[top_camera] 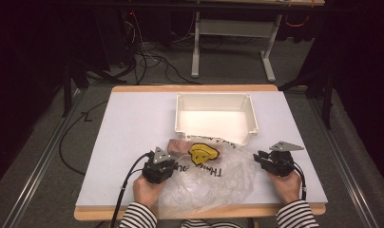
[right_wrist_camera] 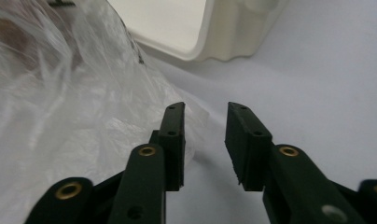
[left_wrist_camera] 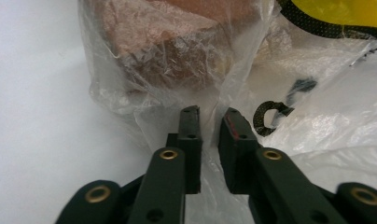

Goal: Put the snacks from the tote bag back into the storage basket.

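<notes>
Left claw (left_wrist_camera: 210,116) pinching plastic bag (left_wrist_camera: 317,121), right claw (right_wrist_camera: 205,112) parted, empty

plastic bag (top_camera: 214,178): clear, black lettering, yellow face print | wrapped lump (left_wrist_camera: 177,42): reddish-brown | bin (top_camera: 215,99): cream-white | tabletop (top_camera: 128,137): pale grey, wood edge | sleeves (top_camera: 138,217): black-white stripes | jaws: black

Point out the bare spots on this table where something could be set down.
Free: the white table left of the tray, the strip right of the tray, and the tray's own floor. Crowded: the front middle, where the plastic bag spreads between the left gripper and right gripper.
</notes>
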Demonstrator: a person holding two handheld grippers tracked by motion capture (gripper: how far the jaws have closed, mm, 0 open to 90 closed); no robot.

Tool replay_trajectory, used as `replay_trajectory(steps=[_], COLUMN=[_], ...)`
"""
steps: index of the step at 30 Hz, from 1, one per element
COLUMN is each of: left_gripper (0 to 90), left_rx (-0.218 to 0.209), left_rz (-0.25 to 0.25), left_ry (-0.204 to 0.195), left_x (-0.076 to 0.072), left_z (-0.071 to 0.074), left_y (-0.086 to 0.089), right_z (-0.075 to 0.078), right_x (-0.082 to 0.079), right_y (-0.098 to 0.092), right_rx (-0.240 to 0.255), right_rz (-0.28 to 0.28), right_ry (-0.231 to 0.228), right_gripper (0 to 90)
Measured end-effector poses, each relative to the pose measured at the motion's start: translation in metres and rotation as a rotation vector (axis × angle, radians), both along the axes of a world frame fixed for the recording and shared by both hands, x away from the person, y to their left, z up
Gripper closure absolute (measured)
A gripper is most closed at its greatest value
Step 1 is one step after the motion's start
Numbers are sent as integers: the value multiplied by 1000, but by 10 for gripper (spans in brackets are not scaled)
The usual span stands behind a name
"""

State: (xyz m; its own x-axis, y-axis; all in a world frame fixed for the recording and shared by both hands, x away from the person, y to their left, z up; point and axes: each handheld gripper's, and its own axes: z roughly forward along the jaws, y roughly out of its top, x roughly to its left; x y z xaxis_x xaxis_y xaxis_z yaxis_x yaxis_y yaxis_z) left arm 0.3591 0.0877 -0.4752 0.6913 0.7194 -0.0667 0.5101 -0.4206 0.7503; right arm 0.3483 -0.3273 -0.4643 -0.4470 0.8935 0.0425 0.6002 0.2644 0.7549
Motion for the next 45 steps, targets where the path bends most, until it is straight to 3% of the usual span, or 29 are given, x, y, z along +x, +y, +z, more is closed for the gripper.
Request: replay_trajectory(steps=[6, 9, 13, 14, 18, 25, 30, 33, 34, 35, 36, 38, 41, 45], left_gripper=[878, 889, 898, 898, 899, 899, 899, 899, 898, 897, 897, 896, 897, 899], left_rx=[-1, 0, -7, -5, -3, 3, -27, -24, -22, -23, -30, -55, -64, -81], left_rz=[-9, -13, -28, -31, -46, -69, -67, -69, -72, -70, -71, -69, -81, -46], left_ry=[7, 7, 23, 24, 29, 31, 5, -15, -23, -31, -44, -64, -70, -76], left_x=[0, 0, -1, -2, -4, -7, -11, -13, -14, -15, -16, -18, -15, -6], left_z=[-2, -2, -2, -2, -1, 2, 10, 16, 19, 22, 26, 35, 43, 49], left_y=[-2, -3, -6, -7, -13, -17, -12, -7, -6, -5, -3, 1, 5, 10], right_z=[24, 32, 39, 39, 36, 18, 1, -5, -7, -12, -12, -12, -8, 7], right_x=[-16, -24, -36, -36, -41, -34, -28, -27, -26, -25, -25, -27, -29, -30], right_y=[1, 8, 27, 27, 43, 56, 60, 61, 62, 65, 65, 67, 66, 60], right_rx=[54, 62, 79, 79, 74, 35, -10, -31, -35, -49, -49, -61, -65, -28], right_rz=[30, 71, 168, 168, 232, 246, 240, 245, 253, 275, 275, 296, 313, 287], right_ry=[-68, -87, -105, -105, -77, -26, 24, 35, 42, 53, 53, 38, 15, -33], right_gripper=[606, 578, 530, 530, 478, 455, 461, 545, 615, 745, 745, 879, 900, 900])
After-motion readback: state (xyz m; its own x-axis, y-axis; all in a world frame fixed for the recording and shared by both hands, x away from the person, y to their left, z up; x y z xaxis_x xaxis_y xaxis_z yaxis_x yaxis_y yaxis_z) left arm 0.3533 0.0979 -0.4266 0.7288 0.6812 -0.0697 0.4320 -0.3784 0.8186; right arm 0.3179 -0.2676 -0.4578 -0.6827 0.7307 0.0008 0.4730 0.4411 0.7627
